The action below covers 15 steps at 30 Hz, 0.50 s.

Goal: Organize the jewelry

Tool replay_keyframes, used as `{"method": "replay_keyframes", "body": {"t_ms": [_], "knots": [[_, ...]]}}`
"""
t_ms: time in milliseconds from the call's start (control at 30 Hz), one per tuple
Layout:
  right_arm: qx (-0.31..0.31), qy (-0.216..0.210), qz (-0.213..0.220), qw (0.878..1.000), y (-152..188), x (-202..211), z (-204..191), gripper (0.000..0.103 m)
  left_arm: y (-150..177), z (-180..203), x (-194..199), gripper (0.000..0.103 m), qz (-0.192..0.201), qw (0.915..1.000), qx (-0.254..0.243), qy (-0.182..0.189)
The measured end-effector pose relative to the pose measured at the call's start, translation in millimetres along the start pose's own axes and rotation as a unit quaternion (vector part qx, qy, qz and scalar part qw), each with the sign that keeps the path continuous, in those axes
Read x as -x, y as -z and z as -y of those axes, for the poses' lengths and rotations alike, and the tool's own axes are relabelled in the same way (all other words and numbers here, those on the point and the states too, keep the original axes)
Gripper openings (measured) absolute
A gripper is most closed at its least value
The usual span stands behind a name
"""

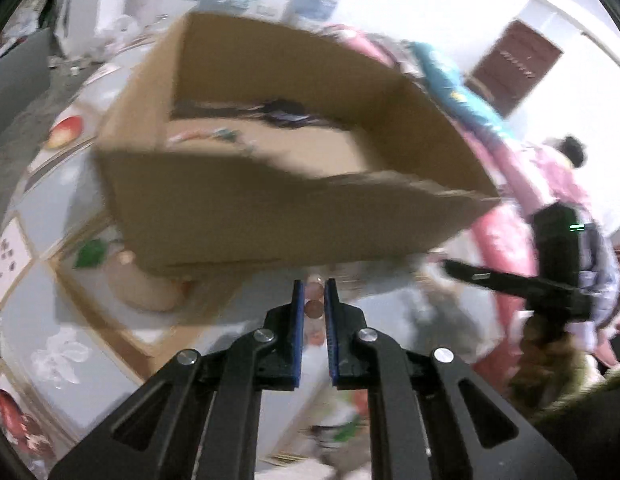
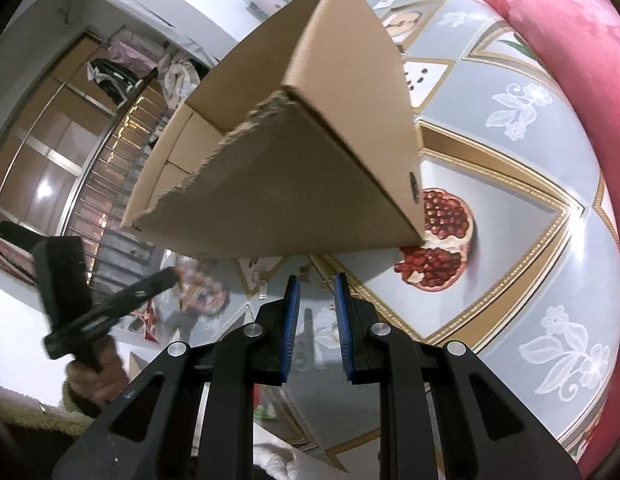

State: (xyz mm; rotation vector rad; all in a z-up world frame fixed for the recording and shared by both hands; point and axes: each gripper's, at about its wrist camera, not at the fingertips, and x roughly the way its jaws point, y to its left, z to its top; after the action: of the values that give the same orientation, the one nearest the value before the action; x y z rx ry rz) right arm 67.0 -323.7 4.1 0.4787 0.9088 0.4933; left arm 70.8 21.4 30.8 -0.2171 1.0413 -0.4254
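Cardboard box [image 1: 270,208] blurred, contents [image 1: 278,114] indistinct, beads [image 1: 315,308] between left hand-held gripper [image 1: 314,284] pads

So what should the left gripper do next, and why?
Probably lift and carry forward over the box wall, then open. The left gripper is shut on pinkish-brown beads and sits just short of the near wall, low beside it. The open box already holds other jewelry on its floor. The right gripper is empty and apart, so it need not help.
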Motion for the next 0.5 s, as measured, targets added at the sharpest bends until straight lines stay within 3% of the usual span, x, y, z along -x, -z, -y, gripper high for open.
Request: {"method": "replay_keyframes", "body": {"t_ms": [100, 200, 300, 500], "knots": [[0.008, 0.008, 0.004, 1.000, 0.4, 1.8, -6.8, 0.019, 2.9, -18.0, -7.7, 0.013, -0.015, 0.9989, 0.019, -0.041], [0.022, 0.016, 0.010, 1.000, -0.6, -2.0, -21.5, 0.019, 3.2, -20.8, 1.2, 0.038, 0.002, 0.9989, 0.016, -0.044], [0.032, 0.011, 0.014, 0.999, -4.8, -4.6, -26.1, 0.019, 1.5, -10.3, 11.3, 0.040, 0.030, 0.9983, -0.014, -0.047], [0.036, 0.006, 0.022, 0.999, -19.8, -12.0, -32.8, 0.019, -15.0, -3.0, 10.5, 0.041, 0.046, 0.9980, -0.028, -0.033]]}}
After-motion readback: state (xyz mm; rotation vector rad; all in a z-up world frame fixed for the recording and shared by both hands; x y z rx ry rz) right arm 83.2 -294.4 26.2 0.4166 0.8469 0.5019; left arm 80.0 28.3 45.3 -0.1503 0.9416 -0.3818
